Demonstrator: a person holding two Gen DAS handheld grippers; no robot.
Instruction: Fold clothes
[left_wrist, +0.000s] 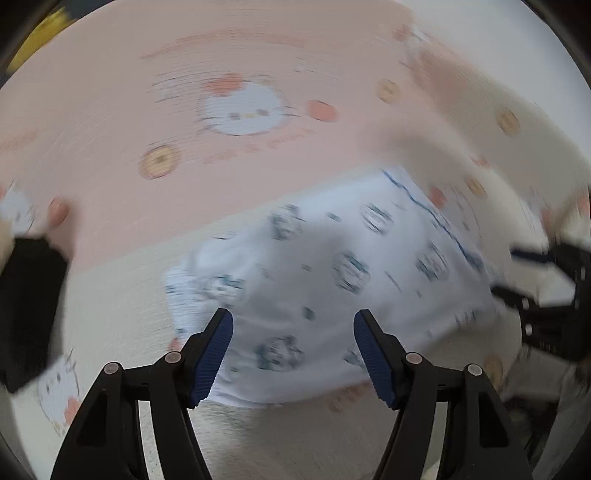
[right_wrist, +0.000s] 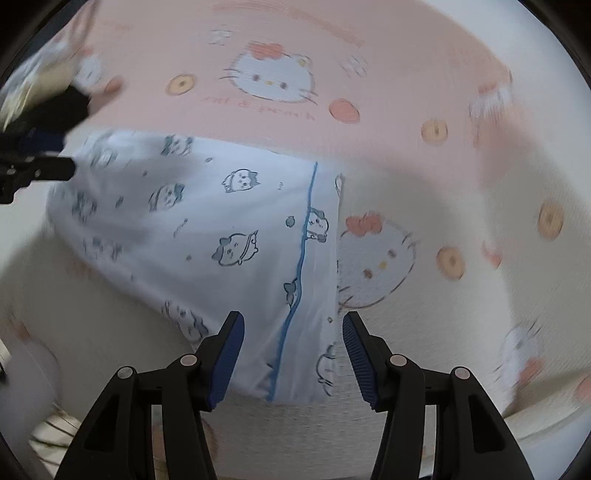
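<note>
A white garment (left_wrist: 332, 280) printed with small cartoon animals lies folded on the bed sheet. In the right wrist view the garment (right_wrist: 207, 229) shows a blue seam line near its right edge. My left gripper (left_wrist: 293, 317) hangs open over the garment's near left part, nothing pinched between its blue pads. My right gripper (right_wrist: 292, 316) is open too, straddling the garment's right edge near the blue seam. Each gripper appears in the other's view: the right gripper (left_wrist: 517, 273) at the garment's right side, the left gripper (right_wrist: 61, 155) at its left corner. Both views are motion-blurred.
The bed sheet (left_wrist: 258, 48) is pink in the far half and cream near me, printed with cat faces and round biscuits. A dark blurred shape (left_wrist: 29, 306) sits at the left edge. A striped cloth (right_wrist: 51, 432) shows at the lower left of the right wrist view.
</note>
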